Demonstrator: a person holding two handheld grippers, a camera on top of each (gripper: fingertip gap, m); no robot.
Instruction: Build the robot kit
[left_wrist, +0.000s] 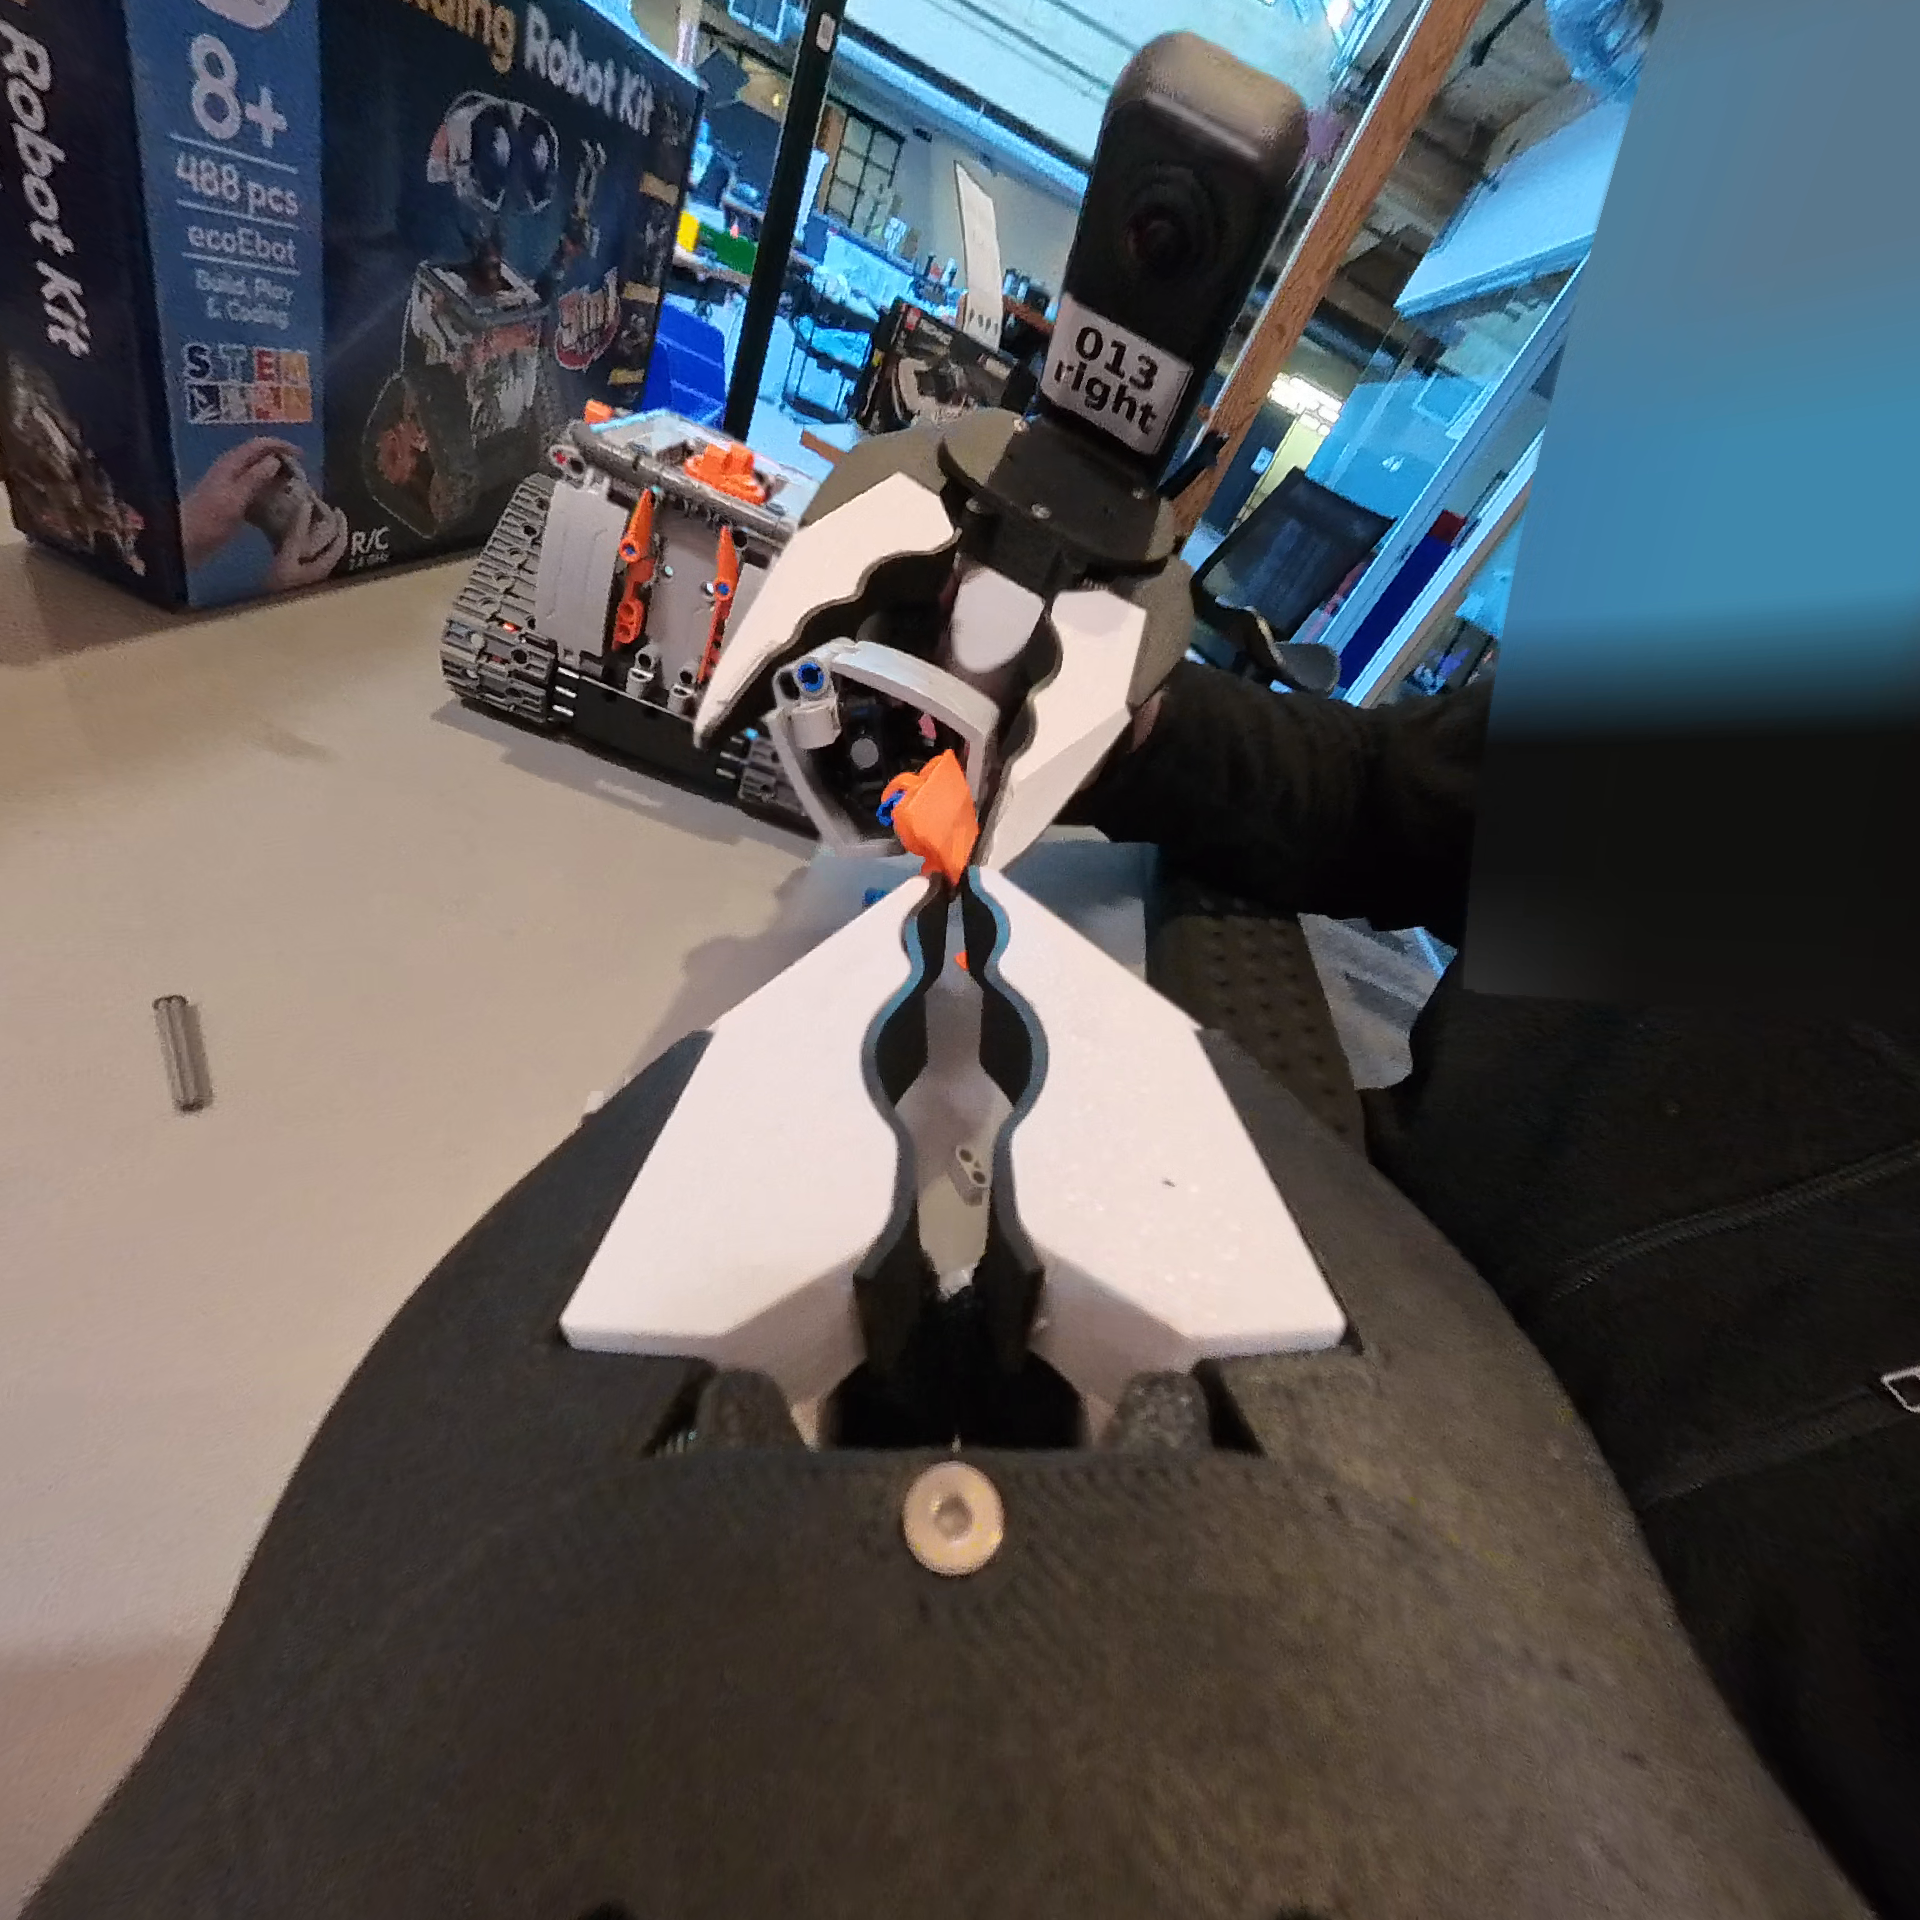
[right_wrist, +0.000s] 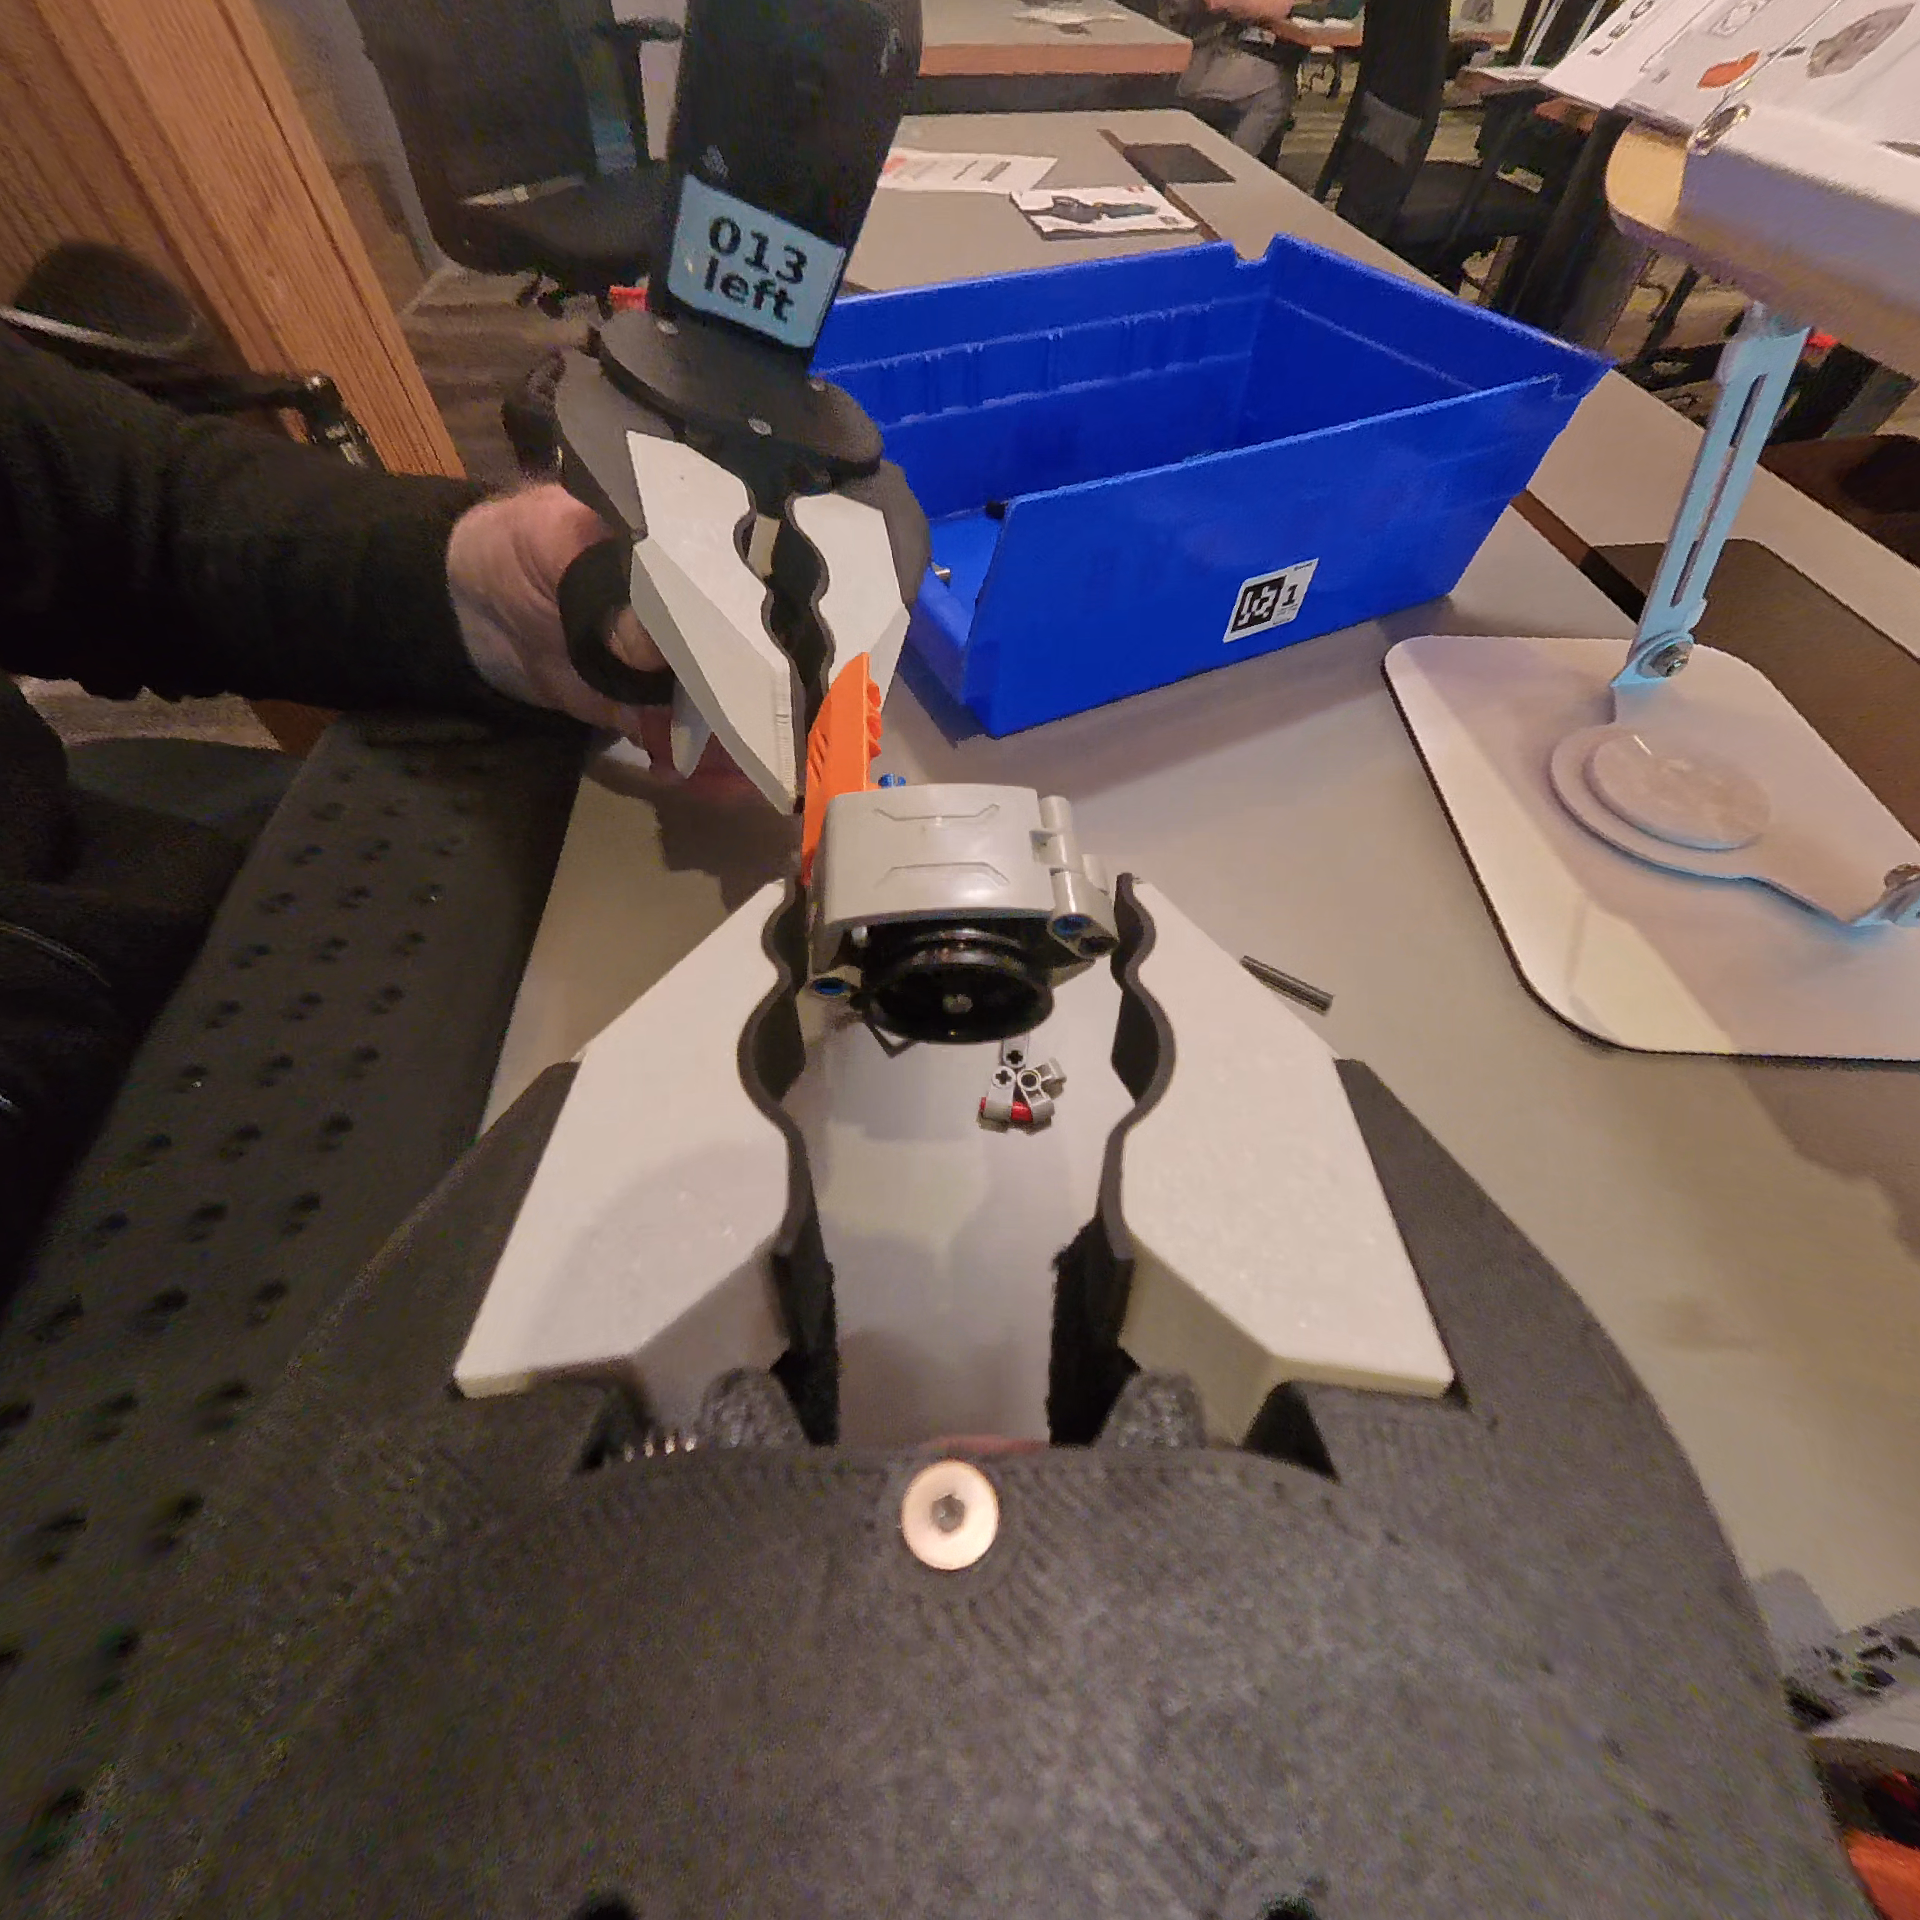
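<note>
Orange panel (right_wrist: 844, 727), light and stiff, pinched in my left claw (left_wrist: 943, 883); my right claw (right_wrist: 961, 914) clamps grey motor (right_wrist: 935, 852), rigid.

The left gripper (left_wrist: 945, 883) is pinched tight. The right gripper (right_wrist: 961, 904) is wider, squeezing something. A hand (right_wrist: 540, 613) holds the left one.

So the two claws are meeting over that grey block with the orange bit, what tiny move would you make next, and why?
Probably ease the left gripper a touch toward the grey block, pressing the orange piece against its side. The left gripper is shut on the orange piece, whose lower end already meets the block's edge, and the right gripper clamps the block just above the table, so it looks braced.
</note>
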